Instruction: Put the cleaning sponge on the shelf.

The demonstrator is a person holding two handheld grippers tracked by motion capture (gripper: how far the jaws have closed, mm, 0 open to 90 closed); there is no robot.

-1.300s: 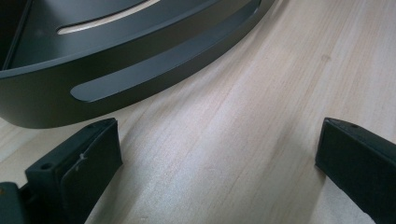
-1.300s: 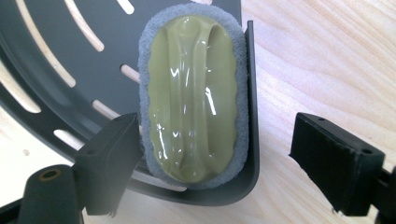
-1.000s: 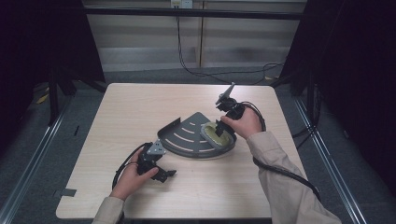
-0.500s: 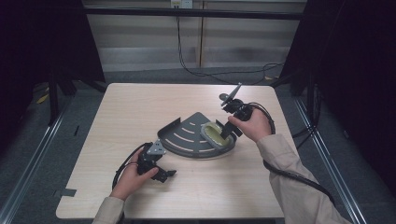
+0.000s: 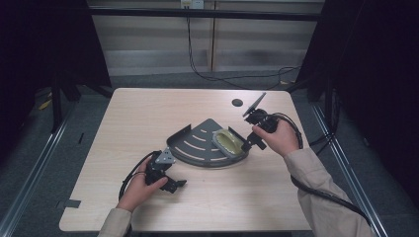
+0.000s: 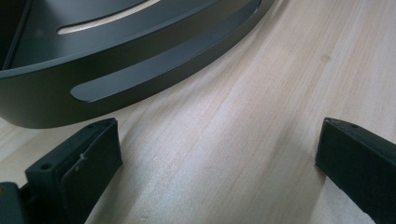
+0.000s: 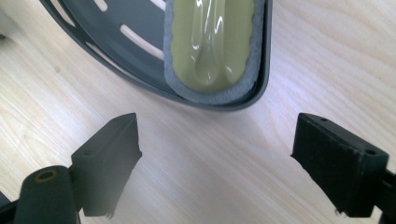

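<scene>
Right gripper view: sponge [image 7: 211, 44] in tray [image 7: 116, 51], right hand-held gripper [image 7: 215, 161] agape.

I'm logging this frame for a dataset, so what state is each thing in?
Corner tray: flat on the table, upright.
Green sponge: lying inside the tray, at its right corner.
Left hand-held gripper: open, empty, beside the tray's rim.
Right hand-held gripper: open, empty, near the sponge.

Beige sleeves [image 5: 321, 197] — black claws, black cables [image 5: 129, 174] — grey three-cornered plate [image 5: 164, 157] on left claw [image 5: 174, 185].
</scene>
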